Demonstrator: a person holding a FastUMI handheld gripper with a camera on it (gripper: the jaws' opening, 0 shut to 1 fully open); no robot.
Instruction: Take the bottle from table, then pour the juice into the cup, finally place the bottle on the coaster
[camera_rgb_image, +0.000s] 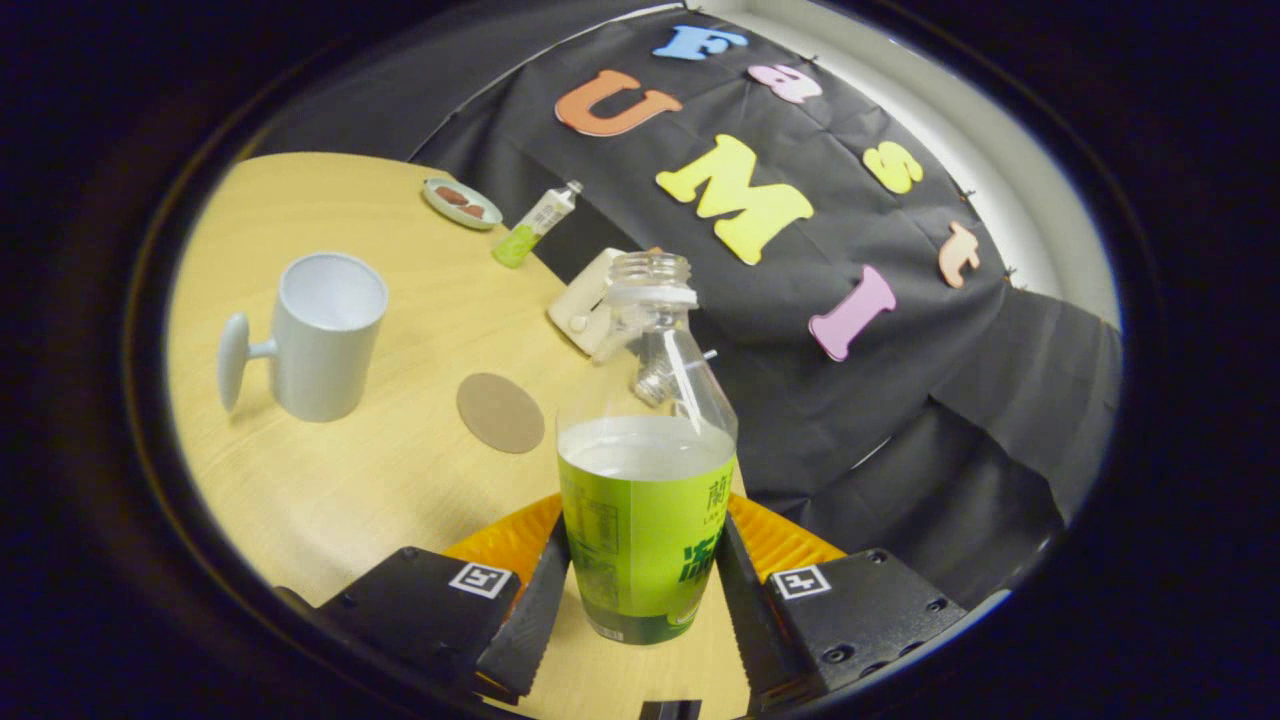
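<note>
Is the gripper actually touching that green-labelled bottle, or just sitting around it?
Touching. In the gripper view, both fingers of the gripper press against the label on either side of the bottle, with no gap showing, so it is clamped between them.

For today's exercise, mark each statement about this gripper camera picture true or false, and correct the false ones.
1. The bottle stands between the gripper fingers, which press on its two sides. True.
2. The bottle has a cap on. False: its neck is open, with no cap on it.
3. The cup lies tipped over on the table. False: it stands upright with its open mouth up and its handle turned away from the coaster.
4. The coaster lies bare on the table between the cup and the bottle. True.
5. A second, smaller bottle lies near a small plate at the far side of the table. True.
</note>
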